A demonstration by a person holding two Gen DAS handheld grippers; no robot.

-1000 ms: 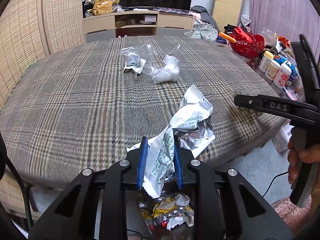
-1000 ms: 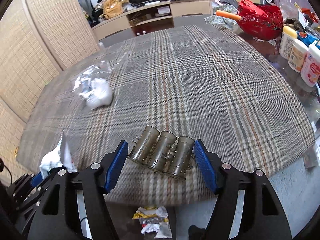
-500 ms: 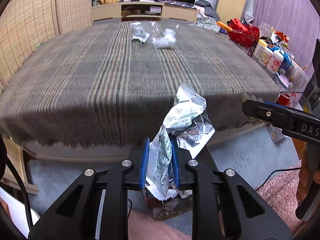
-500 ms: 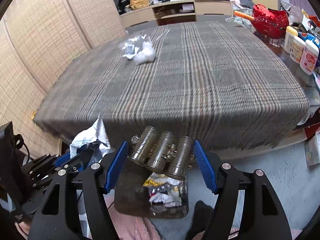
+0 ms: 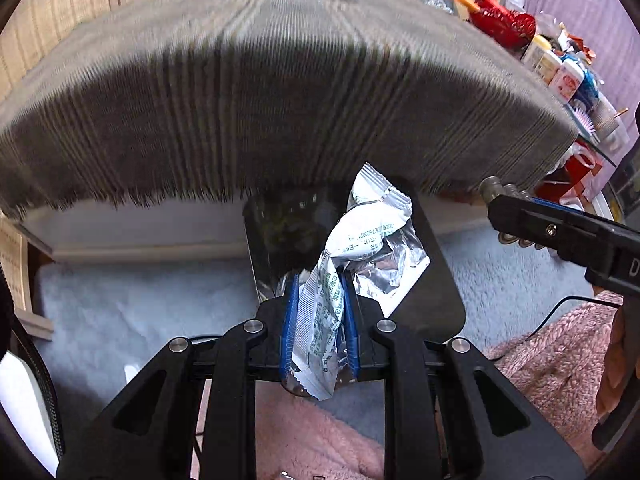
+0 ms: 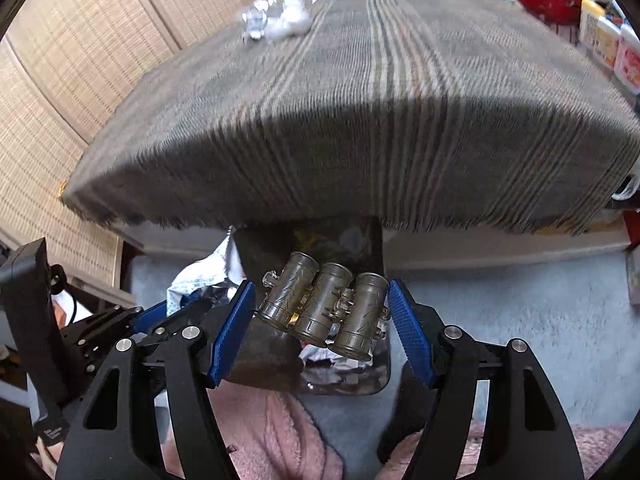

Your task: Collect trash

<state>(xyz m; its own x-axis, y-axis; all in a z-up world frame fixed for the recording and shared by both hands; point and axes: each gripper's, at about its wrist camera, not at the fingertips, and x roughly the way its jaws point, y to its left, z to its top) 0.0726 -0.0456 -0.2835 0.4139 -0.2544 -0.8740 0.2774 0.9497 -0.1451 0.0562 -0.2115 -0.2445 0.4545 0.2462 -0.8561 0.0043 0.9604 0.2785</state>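
My left gripper (image 5: 318, 300) is shut on a crumpled white-and-silver foil wrapper (image 5: 360, 236) and holds it over the dark trash bin (image 5: 436, 280) on the floor below the table edge. My right gripper (image 6: 322, 304) is shut on a brass piece of three joined cylinders (image 6: 324, 306), also above the bin (image 6: 260, 344), which holds crumpled wrappers (image 6: 332, 354). The wrapper (image 6: 196, 280) and left gripper show at the left of the right wrist view. More clear plastic and white trash (image 6: 280, 20) lies at the far side of the plaid-covered table (image 6: 360, 100).
Bottles (image 5: 560, 72) and a red bag (image 5: 504, 24) stand on a side table at the right. Wicker panels (image 6: 60, 80) line the left. Pale blue carpet (image 5: 140, 300) and a pink fluffy rug (image 5: 552, 360) cover the floor. A cable (image 5: 560, 308) runs across it.
Both grippers have dropped from table height to below the table edge, carrying the wrapper and the brass piece down over the trash bin.
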